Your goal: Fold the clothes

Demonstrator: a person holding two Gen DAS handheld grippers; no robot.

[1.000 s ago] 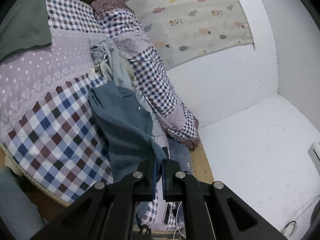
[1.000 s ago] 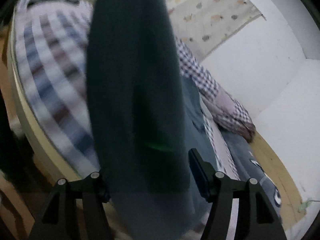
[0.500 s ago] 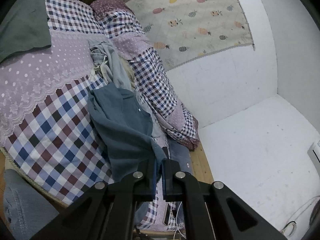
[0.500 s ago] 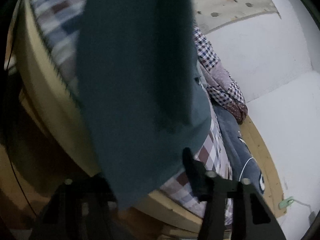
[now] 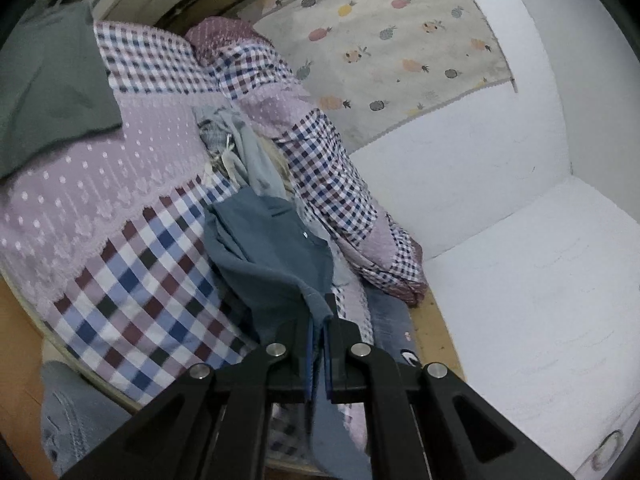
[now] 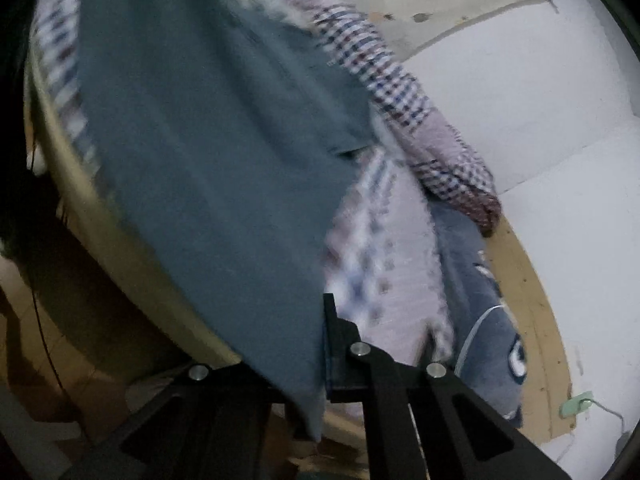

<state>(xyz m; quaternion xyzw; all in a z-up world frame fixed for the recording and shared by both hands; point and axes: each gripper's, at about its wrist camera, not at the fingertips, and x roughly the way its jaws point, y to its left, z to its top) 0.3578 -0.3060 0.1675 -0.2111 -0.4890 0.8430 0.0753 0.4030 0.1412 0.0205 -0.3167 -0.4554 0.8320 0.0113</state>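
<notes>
Bed with pale wooden frame, covered by a checked blue, maroon and white sheet with a lilac dotted lace-edged band. Lying on the sheet: teal-blue cotton garment at centre; beyond it a crumpled pale grey garment; a rolled small-check quilt along its wall side; dark grey-green cloth at the sheet's far corner.

1. Left wrist view: looks along its gripper fingers from above the foot of the bed, facing up its length toward the pillow end.
2. Right wrist view: lower, close beside the bed edge, motion-blurred.
3. Shared: blue garment, white wall.
</notes>
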